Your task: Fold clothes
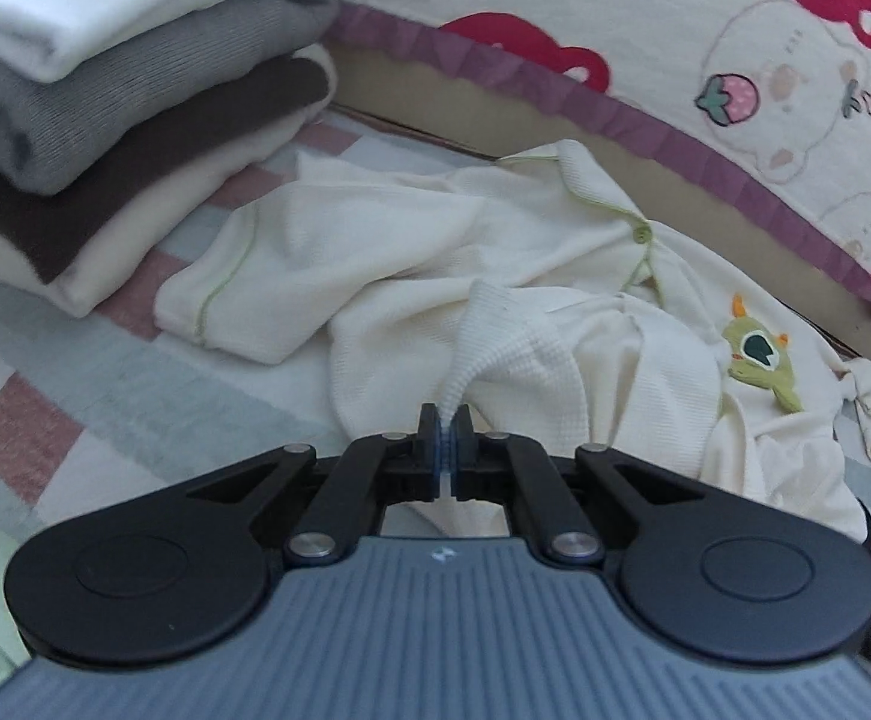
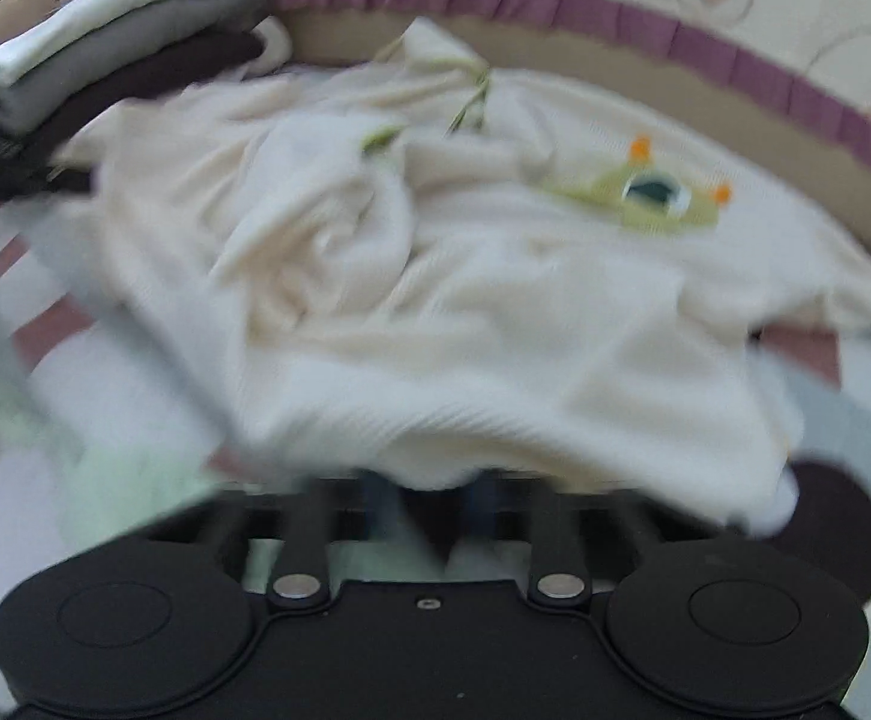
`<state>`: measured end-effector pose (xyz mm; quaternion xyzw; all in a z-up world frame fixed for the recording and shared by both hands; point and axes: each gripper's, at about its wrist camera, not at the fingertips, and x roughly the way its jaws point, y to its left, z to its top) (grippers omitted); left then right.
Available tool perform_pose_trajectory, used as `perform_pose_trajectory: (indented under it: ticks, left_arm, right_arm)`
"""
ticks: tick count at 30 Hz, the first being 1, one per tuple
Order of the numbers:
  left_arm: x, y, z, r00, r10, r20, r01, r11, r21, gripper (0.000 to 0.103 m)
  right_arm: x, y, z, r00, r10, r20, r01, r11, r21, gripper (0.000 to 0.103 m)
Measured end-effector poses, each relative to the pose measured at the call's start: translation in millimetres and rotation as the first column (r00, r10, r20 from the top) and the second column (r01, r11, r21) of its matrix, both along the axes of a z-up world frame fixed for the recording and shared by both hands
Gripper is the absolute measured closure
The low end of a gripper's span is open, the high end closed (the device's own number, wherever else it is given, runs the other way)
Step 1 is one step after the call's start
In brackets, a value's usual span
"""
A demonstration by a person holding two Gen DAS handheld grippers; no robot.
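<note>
A cream waffle-knit child's garment (image 1: 435,252) with green piping and a green monster patch (image 1: 759,354) lies crumpled on the striped bed. My left gripper (image 1: 447,420) is shut on a pinched fold of its cloth and lifts it slightly. In the blurred right wrist view the same garment (image 2: 435,300) with the patch (image 2: 651,198) lies draped over my right gripper (image 2: 435,486). Its fingertips are hidden under the hem, so I cannot tell how the jaws stand.
A stack of folded clothes (image 1: 105,102), white, grey, brown and cream, sits at the far left; it also shows in the right wrist view (image 2: 93,48). A printed quilt with a purple frill (image 1: 675,120) runs along the back. The bedsheet (image 1: 75,396) is striped pink and grey.
</note>
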<state>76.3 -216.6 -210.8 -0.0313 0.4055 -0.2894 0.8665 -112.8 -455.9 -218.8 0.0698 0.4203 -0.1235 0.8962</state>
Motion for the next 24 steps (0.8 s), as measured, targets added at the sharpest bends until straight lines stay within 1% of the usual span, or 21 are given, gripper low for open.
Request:
perform_pose_trajectory:
  ticks: [2,3,4,5,6,8,9,12,13,15,17,18,20,22,24]
  left_arm:
    - [0.5,7.5,-2.6,1.0,-0.001,-0.022,0.001,1.0,-0.002,0.1]
    - [-0.6,9.3,-4.1,1.0,-0.014,-0.025,0.014,1.0,-0.009,0.094]
    - [-3.4,11.1,-4.7,0.998,-0.052,-0.021,0.052,0.998,-0.019,0.088]
    - [-8.1,12.0,-3.8,0.995,-0.096,-0.011,0.096,0.995,-0.025,0.077]
    - [-13.6,12.2,-1.9,0.993,-0.122,0.004,0.122,0.992,-0.019,0.07]
    - [-23.1,11.5,2.9,0.987,-0.158,0.025,0.159,0.987,-0.005,0.064]
    - [-25.4,11.8,5.5,0.987,-0.16,0.025,0.16,0.987,-0.007,0.061]
    - [-23.3,14.2,15.9,0.993,-0.113,0.027,0.115,0.992,-0.045,0.061]
    - [-18.7,11.8,19.0,0.996,-0.082,0.032,0.083,0.996,-0.04,0.059]
    - [-9.5,6.9,25.4,0.999,-0.019,0.042,0.021,0.999,-0.031,0.05]
    - [-0.3,2.0,31.4,0.998,0.044,0.052,-0.043,0.999,-0.024,0.047]
    - [4.2,-0.4,32.2,0.996,0.078,0.046,-0.076,0.997,-0.034,0.045]
    - [12.8,-6.2,30.3,0.996,0.089,0.019,-0.087,0.993,-0.08,0.043]
    - [20.6,-17.5,23.4,0.997,0.081,-0.012,-0.081,0.993,-0.088,0.043]
    - [28.0,-33.7,11.6,0.998,0.035,-0.054,-0.037,0.998,-0.046,0.041]
  right_arm:
    - [2.5,-8.5,12.8,0.998,-0.026,0.062,0.024,1.0,0.018,0.101]
    - [1.9,-12.3,18.6,0.996,-0.043,0.077,0.041,0.999,0.032,0.101]
    - [0.9,-15.8,24.2,0.994,-0.063,0.085,0.06,0.997,0.044,0.101]
    - [-0.6,-17.7,28.7,0.993,-0.079,0.088,0.076,0.996,0.045,0.101]
    - [-2.5,-18.4,32.4,0.992,-0.093,0.089,0.09,0.995,0.038,0.101]
    - [-4.9,-20.0,37.0,0.989,-0.121,0.086,0.119,0.992,0.03,0.101]
    - [-4.5,-21.2,35.8,0.988,-0.136,0.079,0.134,0.991,0.031,0.101]
    - [-1.4,-24.7,32.4,0.982,-0.178,0.062,0.178,0.984,0.014,0.101]
    - [0.2,-25.9,31.3,0.98,-0.192,0.056,0.192,0.981,0.002,0.101]
    - [3.7,-27.9,30.1,0.976,-0.213,0.051,0.214,0.977,-0.017,0.101]
    - [6.6,-29.6,31.4,0.975,-0.214,0.059,0.215,0.976,-0.013,0.101]
    - [8.0,-30.5,32.4,0.974,-0.216,0.063,0.217,0.976,-0.006,0.101]
    - [7.9,-32.5,36.1,0.973,-0.217,0.08,0.215,0.976,0.026,0.1]
    - [6.6,-33.0,39.7,0.974,-0.202,0.103,0.196,0.978,0.067,0.098]
    - [6.0,-31.2,42.5,0.976,-0.188,0.108,0.181,0.981,0.073,0.097]
